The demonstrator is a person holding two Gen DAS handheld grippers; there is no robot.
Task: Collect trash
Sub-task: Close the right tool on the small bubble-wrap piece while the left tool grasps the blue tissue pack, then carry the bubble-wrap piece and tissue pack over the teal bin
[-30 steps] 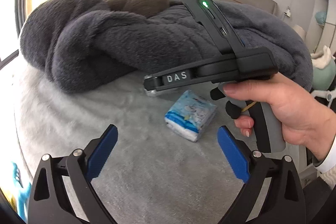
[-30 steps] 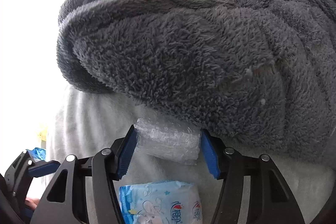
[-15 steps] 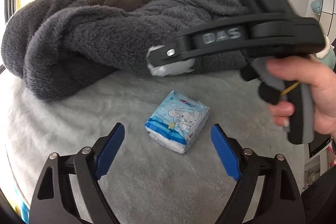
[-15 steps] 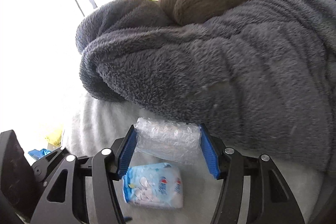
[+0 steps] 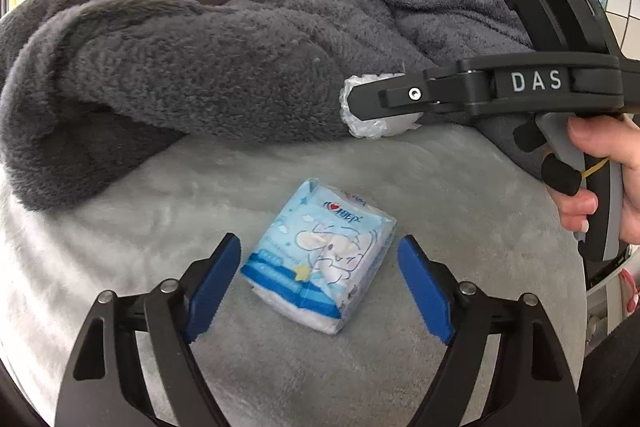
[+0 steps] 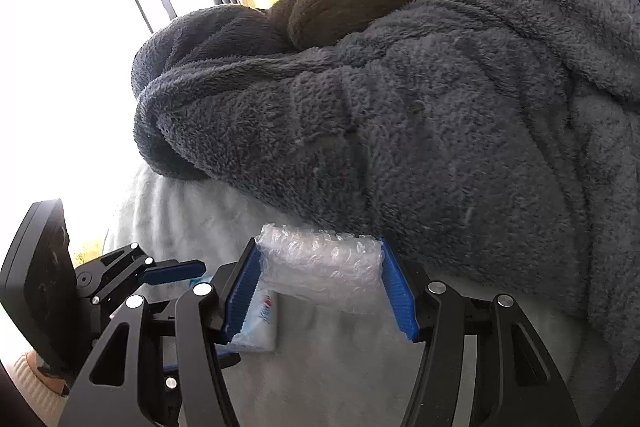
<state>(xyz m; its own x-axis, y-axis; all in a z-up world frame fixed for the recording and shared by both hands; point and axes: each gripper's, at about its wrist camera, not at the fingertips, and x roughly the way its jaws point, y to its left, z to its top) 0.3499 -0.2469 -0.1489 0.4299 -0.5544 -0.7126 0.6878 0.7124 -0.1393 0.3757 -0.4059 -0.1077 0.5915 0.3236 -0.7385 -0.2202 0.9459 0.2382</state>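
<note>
Left gripper [image 5: 320, 287] is spread wide around the blue tissue pack [image 5: 320, 261] lying on the light grey bed [image 5: 440, 179], neither pad touching it. Off to the right, the right gripper [image 5: 380, 107] has a bubble wrap wad [image 5: 366, 125] clamped, just in front of the dark grey fleece blanket [image 5: 240, 67].

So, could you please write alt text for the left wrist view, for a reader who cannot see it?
The open left gripper straddles a blue tissue pack lying on a pale grey bed cover. Above right, the hand-held right gripper grips a bubble wrap piece in front of a rumpled dark grey blanket.
</note>
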